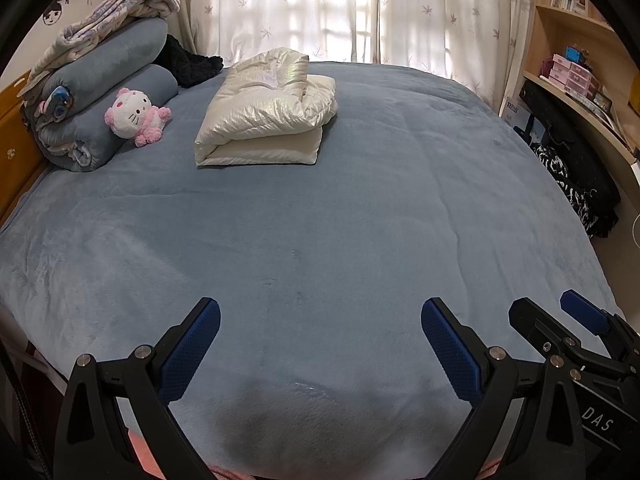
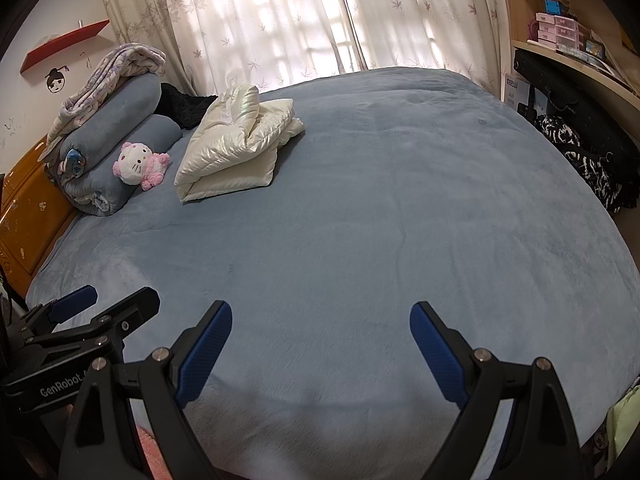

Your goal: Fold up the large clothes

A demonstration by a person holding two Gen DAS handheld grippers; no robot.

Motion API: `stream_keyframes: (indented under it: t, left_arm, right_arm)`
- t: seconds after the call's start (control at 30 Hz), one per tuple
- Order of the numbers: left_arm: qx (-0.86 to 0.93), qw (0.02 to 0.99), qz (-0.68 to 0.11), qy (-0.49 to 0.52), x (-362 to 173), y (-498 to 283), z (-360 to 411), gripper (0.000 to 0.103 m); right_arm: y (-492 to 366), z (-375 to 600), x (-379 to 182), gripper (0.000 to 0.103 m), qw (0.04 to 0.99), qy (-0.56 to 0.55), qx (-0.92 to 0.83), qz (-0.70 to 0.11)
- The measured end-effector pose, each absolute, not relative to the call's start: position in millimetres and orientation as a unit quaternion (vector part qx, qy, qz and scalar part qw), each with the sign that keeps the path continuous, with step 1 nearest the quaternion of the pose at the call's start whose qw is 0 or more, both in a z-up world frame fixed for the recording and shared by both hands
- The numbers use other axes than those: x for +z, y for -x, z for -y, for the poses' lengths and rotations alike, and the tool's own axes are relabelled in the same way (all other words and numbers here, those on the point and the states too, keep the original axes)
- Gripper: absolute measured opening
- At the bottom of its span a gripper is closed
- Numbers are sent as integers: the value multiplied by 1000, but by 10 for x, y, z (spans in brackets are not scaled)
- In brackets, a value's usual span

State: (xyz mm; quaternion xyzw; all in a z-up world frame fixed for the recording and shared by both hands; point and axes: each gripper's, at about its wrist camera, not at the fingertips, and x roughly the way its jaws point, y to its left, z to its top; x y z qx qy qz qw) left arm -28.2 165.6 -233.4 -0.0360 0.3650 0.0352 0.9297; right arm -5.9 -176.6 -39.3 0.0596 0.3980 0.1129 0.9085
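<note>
A cream-white puffy jacket (image 1: 264, 112) lies folded in a thick stack on the far left part of the blue bed (image 1: 320, 220); it also shows in the right wrist view (image 2: 236, 144). My left gripper (image 1: 320, 320) is open and empty, low over the near edge of the bed, far from the jacket. My right gripper (image 2: 320, 324) is open and empty beside it, to its right. The right gripper shows at the lower right of the left wrist view (image 1: 548, 312), and the left gripper shows at the lower left of the right wrist view (image 2: 116, 300).
Rolled blue blankets (image 1: 104, 92) with a patterned quilt on top and a Hello Kitty plush (image 1: 134, 114) lie at the far left by a wooden headboard (image 2: 28, 216). A black cloth (image 1: 188, 62) lies behind. Curtains (image 1: 320, 8) hang at the back. Shelves and dark bags (image 1: 576, 176) stand at the right.
</note>
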Motion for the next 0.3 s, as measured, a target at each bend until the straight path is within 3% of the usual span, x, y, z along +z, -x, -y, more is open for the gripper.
stream_keyframes:
  t: [0.3]
  left_arm:
    - [34,927,-371,38,-2347,306,-1692,99]
  right_arm:
    - [58,1767,-394,91,908,-60,112,-399]
